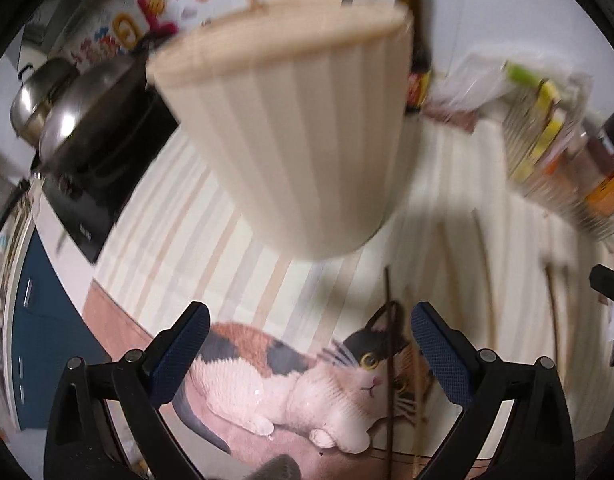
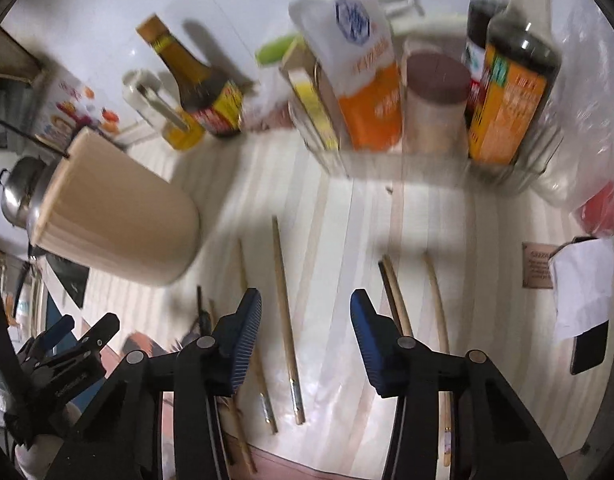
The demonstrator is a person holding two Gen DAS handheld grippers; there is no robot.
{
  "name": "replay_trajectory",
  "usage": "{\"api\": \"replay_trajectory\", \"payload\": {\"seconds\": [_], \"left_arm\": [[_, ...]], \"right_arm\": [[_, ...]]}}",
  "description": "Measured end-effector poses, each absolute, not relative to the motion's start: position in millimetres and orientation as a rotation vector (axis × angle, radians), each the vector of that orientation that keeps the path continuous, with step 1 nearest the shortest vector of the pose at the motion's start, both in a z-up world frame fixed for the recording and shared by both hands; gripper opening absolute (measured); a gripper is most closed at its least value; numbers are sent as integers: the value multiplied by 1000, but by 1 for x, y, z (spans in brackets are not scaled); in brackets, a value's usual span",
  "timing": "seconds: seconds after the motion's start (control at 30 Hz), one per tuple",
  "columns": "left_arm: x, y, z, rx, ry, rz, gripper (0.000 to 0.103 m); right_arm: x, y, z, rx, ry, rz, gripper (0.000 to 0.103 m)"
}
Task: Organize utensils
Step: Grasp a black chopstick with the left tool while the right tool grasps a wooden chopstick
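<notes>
Below, loose chopsticks point(image 2: 285, 316) lie scattered on the striped worktop point(image 2: 347, 360); right hand-held gripper point(image 2: 305, 334), half-open and empty, straddles one, likely to pick it up for the cream utensil holder point(image 2: 115, 208); left hand-held gripper point(image 1: 310, 350) hangs wide open, empty.

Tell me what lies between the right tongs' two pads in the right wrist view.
One light wooden chopstick lies lengthwise on the striped mat between the right tongs, touching neither pad. The right wrist view shows this.
</notes>
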State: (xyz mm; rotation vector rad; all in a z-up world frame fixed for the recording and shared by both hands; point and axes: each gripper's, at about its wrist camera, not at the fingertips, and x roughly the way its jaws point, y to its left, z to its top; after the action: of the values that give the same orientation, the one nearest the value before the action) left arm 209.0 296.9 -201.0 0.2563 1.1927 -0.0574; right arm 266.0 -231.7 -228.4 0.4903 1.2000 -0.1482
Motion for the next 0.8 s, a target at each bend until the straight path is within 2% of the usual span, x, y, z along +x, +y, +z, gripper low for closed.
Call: {"api": "replay_trajectory", "payload": {"seconds": [0.17,0.2,0.27,0.37,0.43,0.5,0.53,0.57,0.63,0.67,0.7,0.8], "left_arm": [[206,307,-230,237,1281,-24,100],[205,309,-235,229,1296,-26,98],[204,310,-245,213,1332,-34,84],[201,309,-257,190,1366,-51,78],[198,305,-265,181,1387,-75,77],[195,299,-270,190,1397,-102,69],[194,295,-272,198,1401,-114,62],[193,291,-275,207,1408,-126,56],[192,282,-282,223,1419,-150,47],[191,277,-286,239,1424,-156,46],[191,272,-289,255,1426,-160,45],[189,261,-297,287,1424,-182,27]], "right_arm": [[281,-222,-262,477,1296,-115,48],[284,-219,-268,472,1311,-108,48],[292,-212,-279,454,1341,-94,48],[301,-198,-292,409,1381,-76,48],[309,-188,-304,378,1414,-68,47],[314,-181,-314,348,1439,-64,41],[316,-178,-319,330,1453,-65,38],[316,-174,-324,310,1470,-70,28],[315,-171,-327,285,1466,-69,20],[314,-169,-327,270,1465,-66,15],[312,-169,-328,255,1479,-76,6],[302,-175,-329,251,1494,-90,6]]}}
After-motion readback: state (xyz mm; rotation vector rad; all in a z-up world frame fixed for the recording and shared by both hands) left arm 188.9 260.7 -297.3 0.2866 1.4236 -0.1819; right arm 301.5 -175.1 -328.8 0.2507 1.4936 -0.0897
